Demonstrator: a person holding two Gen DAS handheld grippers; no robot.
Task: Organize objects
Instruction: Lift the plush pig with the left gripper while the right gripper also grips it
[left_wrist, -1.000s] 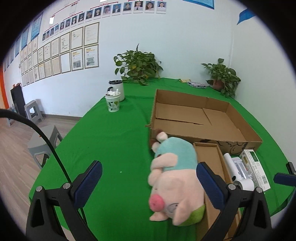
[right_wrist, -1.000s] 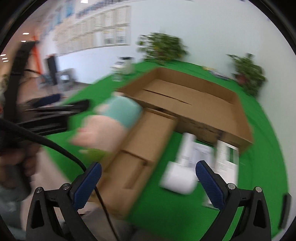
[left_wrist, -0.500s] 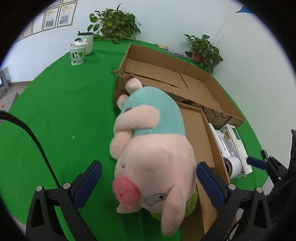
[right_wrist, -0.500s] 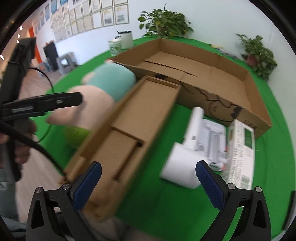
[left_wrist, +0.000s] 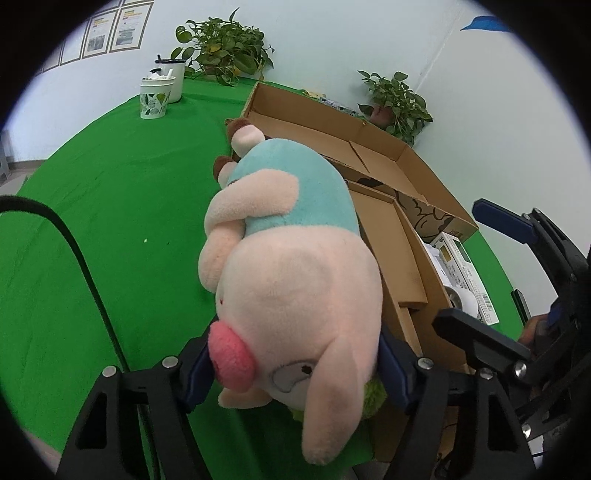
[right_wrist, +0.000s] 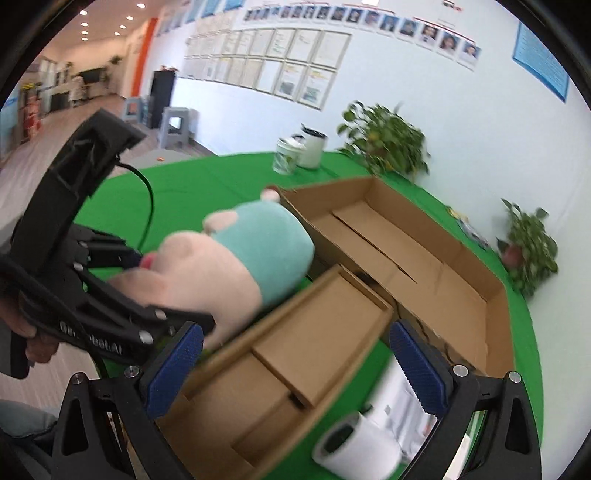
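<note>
A pink plush pig (left_wrist: 295, 280) in a teal shirt lies on the green table, head towards me. My left gripper (left_wrist: 295, 369) is shut on its head, pads pressed into both cheeks. The pig also shows in the right wrist view (right_wrist: 229, 258). My right gripper (right_wrist: 295, 365) is open and empty above a narrow cardboard tray (right_wrist: 295, 362), which also shows in the left wrist view (left_wrist: 399, 251) beside the pig. A large open cardboard box (left_wrist: 332, 125) stands behind.
A white handheld appliance (right_wrist: 362, 439) and a printed carton (left_wrist: 461, 269) lie right of the narrow tray. Two white cups (left_wrist: 159, 96) and potted plants (left_wrist: 225, 55) stand at the table's far side. The green cloth (left_wrist: 110, 192) stretches left.
My left gripper has moved forward over the pig and closed on its head. My right gripper has swung left and up over the narrow tray.
</note>
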